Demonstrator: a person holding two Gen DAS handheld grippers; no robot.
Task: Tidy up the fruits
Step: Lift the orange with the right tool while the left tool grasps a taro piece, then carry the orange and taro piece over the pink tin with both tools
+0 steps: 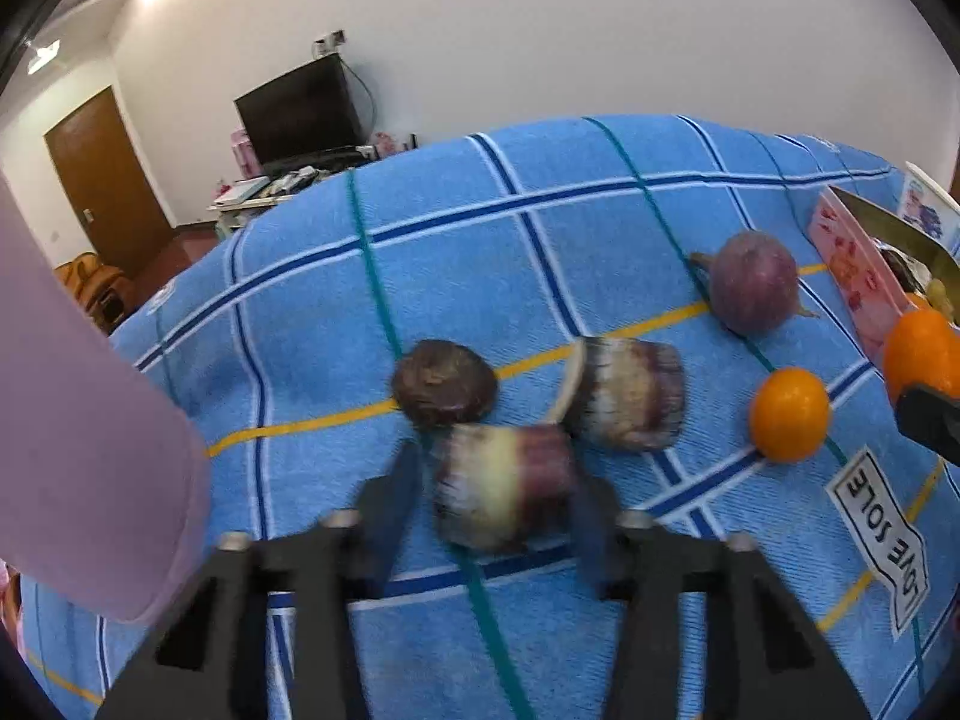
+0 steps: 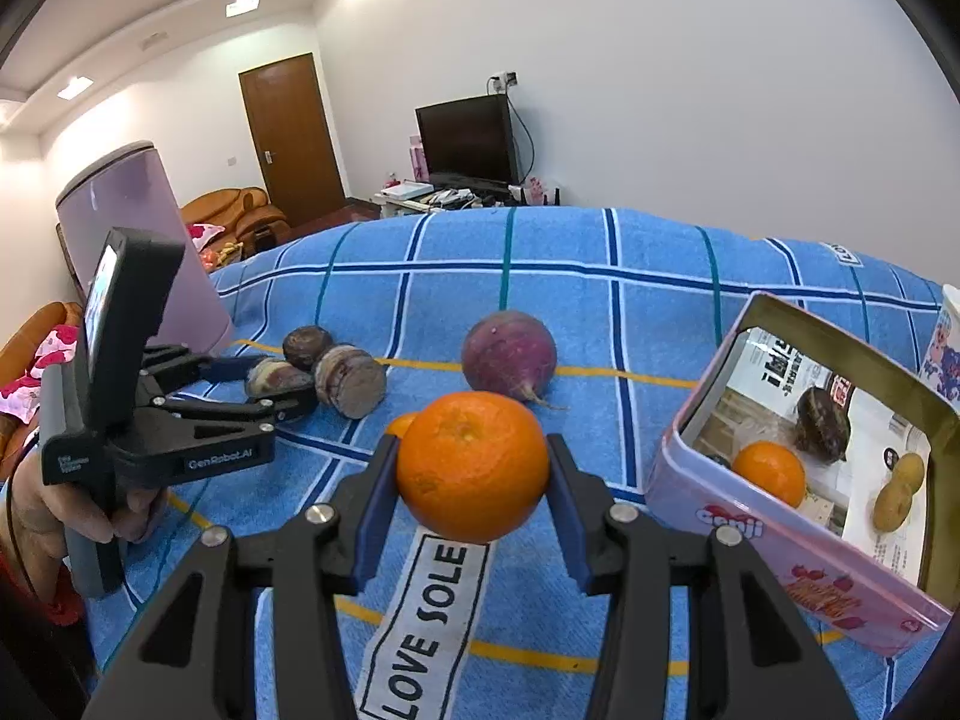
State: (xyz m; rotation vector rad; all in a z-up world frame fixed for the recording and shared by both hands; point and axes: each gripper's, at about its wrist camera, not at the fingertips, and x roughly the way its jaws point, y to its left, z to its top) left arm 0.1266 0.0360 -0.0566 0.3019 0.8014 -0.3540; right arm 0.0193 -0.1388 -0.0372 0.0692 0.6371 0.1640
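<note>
Right wrist alone shows tin (image 2: 708, 510) interior, jaws clamped on orange (image 2: 473, 467), left jaws around cut piece (image 1: 503, 487).

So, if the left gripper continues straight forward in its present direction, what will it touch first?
Probably nothing new before the cut purple vegetable piece already between the fingers of the left gripper; whether they grip it yet is unclear. Directly beyond lie the dark round piece and another cut piece; depth is uncertain.
</note>
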